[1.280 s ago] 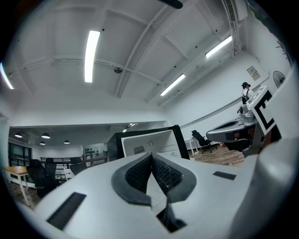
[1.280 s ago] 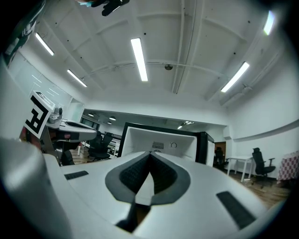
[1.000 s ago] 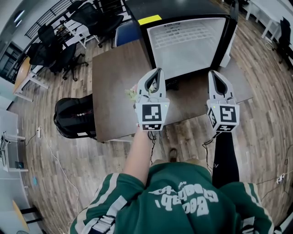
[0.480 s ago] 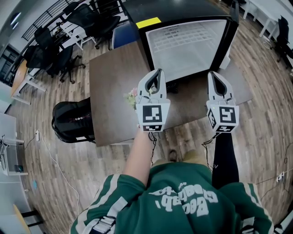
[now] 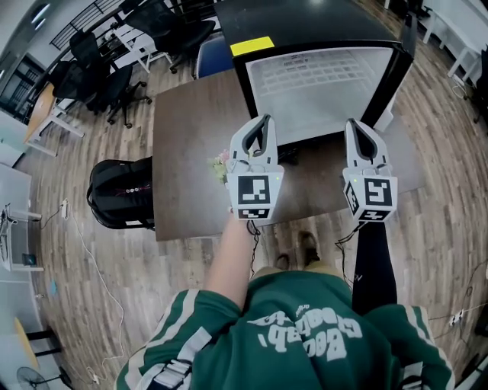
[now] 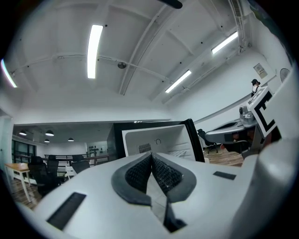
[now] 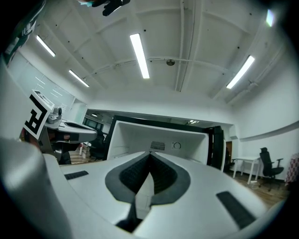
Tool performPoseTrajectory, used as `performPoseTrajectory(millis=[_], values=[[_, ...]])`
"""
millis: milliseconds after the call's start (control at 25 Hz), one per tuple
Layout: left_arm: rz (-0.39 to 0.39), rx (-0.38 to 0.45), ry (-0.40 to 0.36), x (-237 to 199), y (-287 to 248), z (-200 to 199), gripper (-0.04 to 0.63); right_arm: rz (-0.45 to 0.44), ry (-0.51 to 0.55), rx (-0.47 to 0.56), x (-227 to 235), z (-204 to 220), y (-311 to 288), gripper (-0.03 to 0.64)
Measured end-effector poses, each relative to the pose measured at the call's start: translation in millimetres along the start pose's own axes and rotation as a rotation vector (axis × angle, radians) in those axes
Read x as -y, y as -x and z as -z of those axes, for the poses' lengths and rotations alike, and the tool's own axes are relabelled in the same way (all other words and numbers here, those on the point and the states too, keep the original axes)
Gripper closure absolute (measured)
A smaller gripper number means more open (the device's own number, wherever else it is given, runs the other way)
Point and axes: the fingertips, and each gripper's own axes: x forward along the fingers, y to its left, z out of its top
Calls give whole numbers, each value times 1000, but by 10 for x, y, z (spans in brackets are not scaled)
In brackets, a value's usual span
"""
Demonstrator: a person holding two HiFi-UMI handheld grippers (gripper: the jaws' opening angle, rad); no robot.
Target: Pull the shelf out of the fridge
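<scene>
The black fridge (image 5: 305, 23) stands open on the far side of a brown table, its white inside facing me. A pale wire shelf (image 5: 324, 72) lies within it. My left gripper (image 5: 260, 123) and right gripper (image 5: 356, 128) are held side by side above the table's near half, short of the fridge, both shut and empty. In the left gripper view the left gripper (image 6: 151, 157) has its pads meeting, with the fridge (image 6: 159, 140) beyond. The right gripper (image 7: 150, 156) likewise shows closed pads in front of the fridge's white cavity (image 7: 159, 136).
The brown table (image 5: 191, 145) carries a small bunch of flowers (image 5: 219, 163) near my left gripper. A black backpack (image 5: 122, 194) sits on the floor at the table's left. Office chairs (image 5: 107, 76) stand at the far left. The fridge door (image 5: 398, 57) hangs open at the right.
The view has shifted a little as the person stepped; the fridge and table sit slightly differently in the frame. Both grippers stay shut and keep their place.
</scene>
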Motion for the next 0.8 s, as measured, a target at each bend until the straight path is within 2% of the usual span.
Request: performPoseTrajectory(millis=[800], values=[[-186,-42,-43,36,-590,32,578,-200,-7,50,461,68,-746,607]])
